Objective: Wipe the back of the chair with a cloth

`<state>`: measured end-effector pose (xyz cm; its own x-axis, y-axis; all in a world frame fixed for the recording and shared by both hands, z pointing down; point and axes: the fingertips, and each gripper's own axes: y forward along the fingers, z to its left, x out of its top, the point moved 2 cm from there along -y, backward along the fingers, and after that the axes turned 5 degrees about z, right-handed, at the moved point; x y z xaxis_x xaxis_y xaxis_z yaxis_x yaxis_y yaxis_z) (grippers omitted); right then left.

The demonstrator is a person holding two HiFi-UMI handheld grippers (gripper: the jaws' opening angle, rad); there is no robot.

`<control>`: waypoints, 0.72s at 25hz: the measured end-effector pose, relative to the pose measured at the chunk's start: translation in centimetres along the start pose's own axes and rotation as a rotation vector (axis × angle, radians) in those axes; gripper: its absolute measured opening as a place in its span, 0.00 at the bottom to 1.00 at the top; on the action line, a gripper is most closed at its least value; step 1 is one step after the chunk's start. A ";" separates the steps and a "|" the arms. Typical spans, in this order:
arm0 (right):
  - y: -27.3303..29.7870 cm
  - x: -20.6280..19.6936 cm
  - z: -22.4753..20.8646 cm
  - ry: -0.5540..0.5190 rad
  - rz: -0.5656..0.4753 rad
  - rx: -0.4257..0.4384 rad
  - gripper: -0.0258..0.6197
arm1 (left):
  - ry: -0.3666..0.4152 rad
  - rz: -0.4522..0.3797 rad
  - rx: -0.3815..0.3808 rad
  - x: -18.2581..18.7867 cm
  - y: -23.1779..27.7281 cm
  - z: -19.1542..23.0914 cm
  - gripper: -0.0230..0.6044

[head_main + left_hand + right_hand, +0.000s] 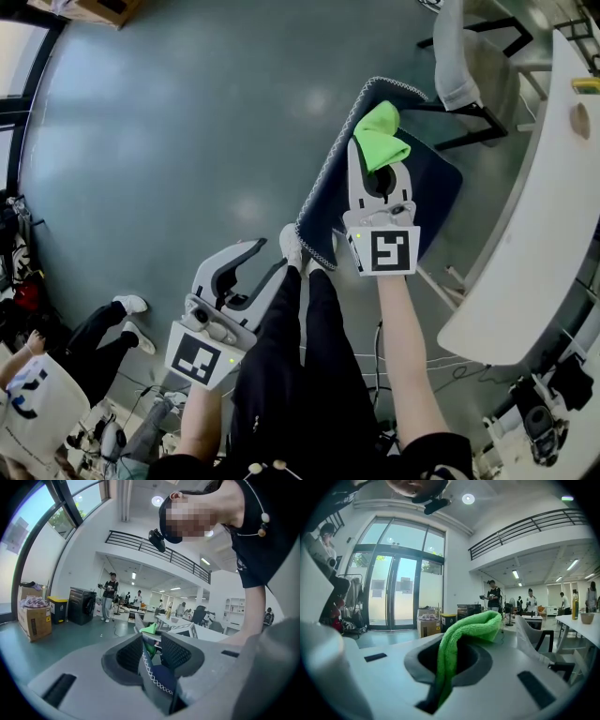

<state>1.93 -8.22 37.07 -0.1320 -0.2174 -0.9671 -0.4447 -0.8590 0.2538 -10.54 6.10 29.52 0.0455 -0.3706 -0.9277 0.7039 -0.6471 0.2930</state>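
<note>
The fluffy microfibre cloth (380, 136) is bright lime green, and the padded fabric chair back (441, 183) is dark navy, edged with a white zigzag stitch. The plastic two-jaw left gripper (272, 261) and right gripper (377, 169) are pale grey with charcoal textured pads, and each carries black-and-white square markers. The smooth glossy floor (187, 122) is a dull teal-grey.

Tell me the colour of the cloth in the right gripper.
Bright green; the cloth shows best in the right gripper view.
</note>
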 end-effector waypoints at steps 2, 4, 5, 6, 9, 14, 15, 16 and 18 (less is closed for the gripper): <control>-0.7 0.1 0.9 0.011 -0.008 0.017 0.07 | -0.001 -0.007 0.002 0.1 -0.2 0.0 0.22; -1.4 0.2 2.0 0.019 -0.014 0.035 0.07 | 0.000 -0.014 0.006 0.1 -0.4 0.2 0.22; -1.7 0.2 2.5 0.020 -0.013 0.043 0.07 | 0.001 -0.017 0.007 0.1 -0.5 0.3 0.22; -2.1 0.0 2.9 0.022 -0.008 0.051 0.07 | 0.000 -0.020 0.008 0.2 -0.6 0.4 0.22; -2.9 -0.4 3.9 0.032 0.001 0.079 0.07 | -0.003 -0.029 0.009 0.3 -0.6 0.6 0.22; -4.3 -1.0 5.4 0.041 0.022 0.117 0.07 | -0.005 -0.041 0.025 0.7 -0.6 1.0 0.22; -4.5 -1.1 5.7 0.043 0.022 0.125 0.07 | -0.005 -0.040 0.028 0.7 -0.7 1.1 0.22; -4.8 -1.2 6.0 0.045 0.021 0.132 0.07 | -0.005 -0.039 0.030 0.7 -0.7 1.1 0.22; -5.3 -1.5 6.6 0.051 0.026 0.144 0.07 | -0.004 -0.037 0.031 0.6 -0.6 1.1 0.22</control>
<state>-1.36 -0.32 37.29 -0.1019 -0.2653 -0.9588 -0.5642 -0.7784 0.2754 -11.72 5.56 28.98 0.0174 -0.3489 -0.9370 0.6826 -0.6806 0.2661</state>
